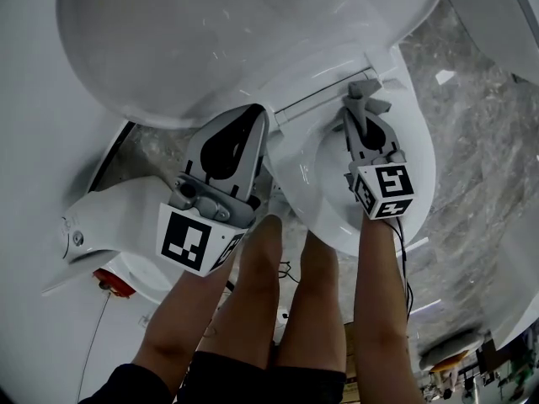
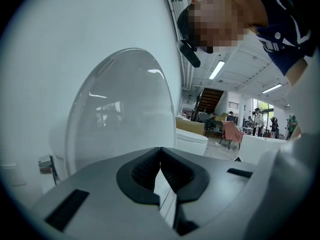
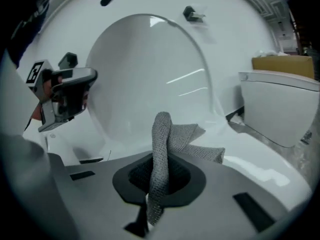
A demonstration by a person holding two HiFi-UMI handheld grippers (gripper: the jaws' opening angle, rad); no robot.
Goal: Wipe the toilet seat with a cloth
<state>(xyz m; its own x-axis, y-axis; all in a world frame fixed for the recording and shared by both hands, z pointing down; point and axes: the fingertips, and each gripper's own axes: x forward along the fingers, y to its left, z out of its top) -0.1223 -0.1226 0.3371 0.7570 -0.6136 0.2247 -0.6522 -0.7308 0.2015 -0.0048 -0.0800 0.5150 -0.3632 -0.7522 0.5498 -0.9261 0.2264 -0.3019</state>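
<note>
The white toilet's lid (image 1: 227, 40) stands raised, and the seat (image 1: 414, 154) lies below it. A grey mesh cloth (image 3: 169, 143) is pinched in my right gripper (image 3: 159, 180), its free end drooping toward the seat (image 3: 260, 156) near the hinge. In the head view the right gripper (image 1: 361, 99) is over the rear of the seat. My left gripper (image 1: 255, 116) hovers at the seat's left rear, just in front of the lid (image 2: 120, 119). The left gripper (image 2: 160, 156) is shut with nothing between its pads. The right gripper view also shows it (image 3: 67, 98).
Grey marble floor (image 1: 480, 133) lies to the right of the toilet. A second toilet (image 3: 282, 109) and a cardboard box (image 3: 282, 63) stand on the right. A red item (image 1: 114, 283) sits at the lower left. The person's legs (image 1: 286, 310) are close to the bowl.
</note>
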